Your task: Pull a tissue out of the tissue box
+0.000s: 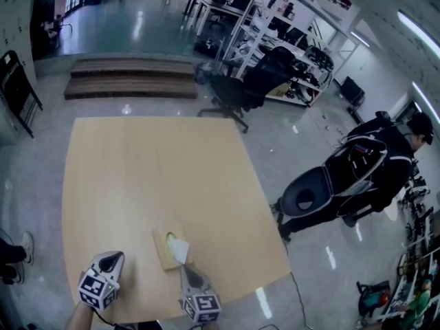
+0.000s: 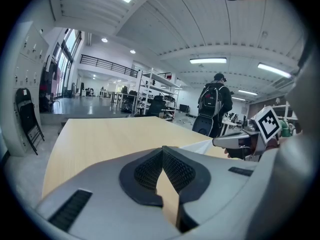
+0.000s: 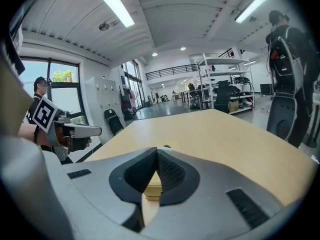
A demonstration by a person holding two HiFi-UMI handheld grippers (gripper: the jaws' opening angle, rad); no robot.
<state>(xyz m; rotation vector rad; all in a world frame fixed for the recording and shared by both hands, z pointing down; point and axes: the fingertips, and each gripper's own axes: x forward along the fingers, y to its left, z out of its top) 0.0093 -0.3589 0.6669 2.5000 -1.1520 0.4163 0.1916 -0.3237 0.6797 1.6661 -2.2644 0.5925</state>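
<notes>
We hold the right gripper (image 1: 184, 268) above the table (image 1: 137, 163), close to its near edge. Its 2 jaws are pressed together on the upper end of the white tissue (image 1: 180, 250), which rises from the tissue box (image 1: 163, 258) as 1 slanted sheet. The tissue box is flat and tan. It lies on the table near the near edge, roughly midway along it, and the tissue's lower part sits in the opening on the box's top. In the left gripper view we see the sheet stretch right up to the right gripper's tip. Our left gripper (image 1: 113, 257) is held to the left of the box and apart from it, toward the near left corner. Its 2 jaws meet at the tips with nothing between them. Past the table's right edge, 1 person (image 1: 385, 163) in dark clothes stands on the glossy floor (image 1: 309, 136). Beyond the far edge stands 1 office chair (image 1: 230, 95).
</notes>
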